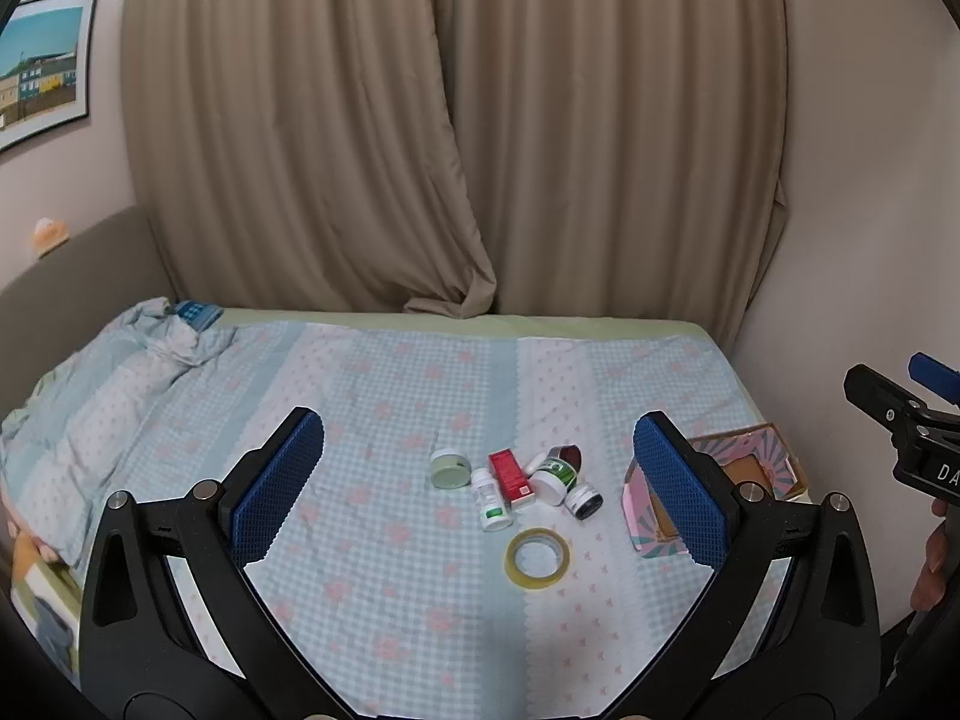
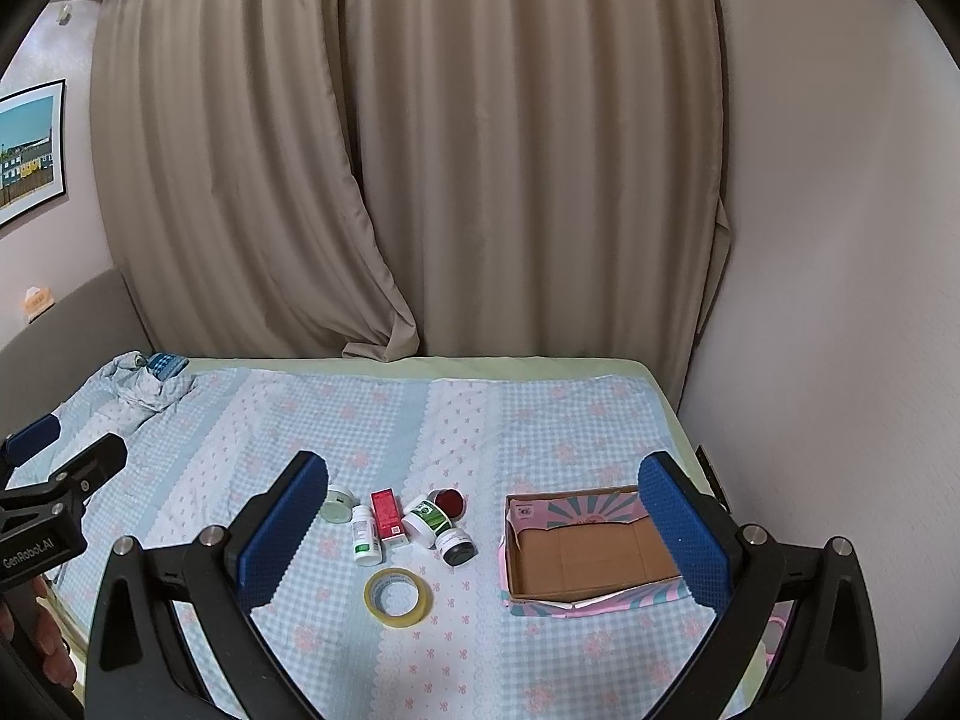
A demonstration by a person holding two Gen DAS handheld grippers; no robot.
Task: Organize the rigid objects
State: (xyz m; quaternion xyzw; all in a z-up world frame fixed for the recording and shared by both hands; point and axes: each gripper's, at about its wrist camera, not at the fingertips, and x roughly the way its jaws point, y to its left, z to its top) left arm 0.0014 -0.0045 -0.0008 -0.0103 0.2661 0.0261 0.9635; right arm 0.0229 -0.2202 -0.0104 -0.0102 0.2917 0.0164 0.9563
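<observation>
Gaping wide, both claws (image 1: 480, 480) (image 2: 480, 516) empty.

On the bed (image 2: 540, 420) lie one roll of yellow tape (image 2: 399, 596), one red carton (image 2: 387, 517), one open cardboard box (image 2: 591, 552) and five small containers. Those are a pale green jar (image 1: 450, 468), a white bottle (image 1: 491, 498) with a green label, a white tub (image 1: 555, 476) with a green label, a dark red jar (image 2: 449, 501) and a black-lidded jar (image 2: 457, 546).
</observation>
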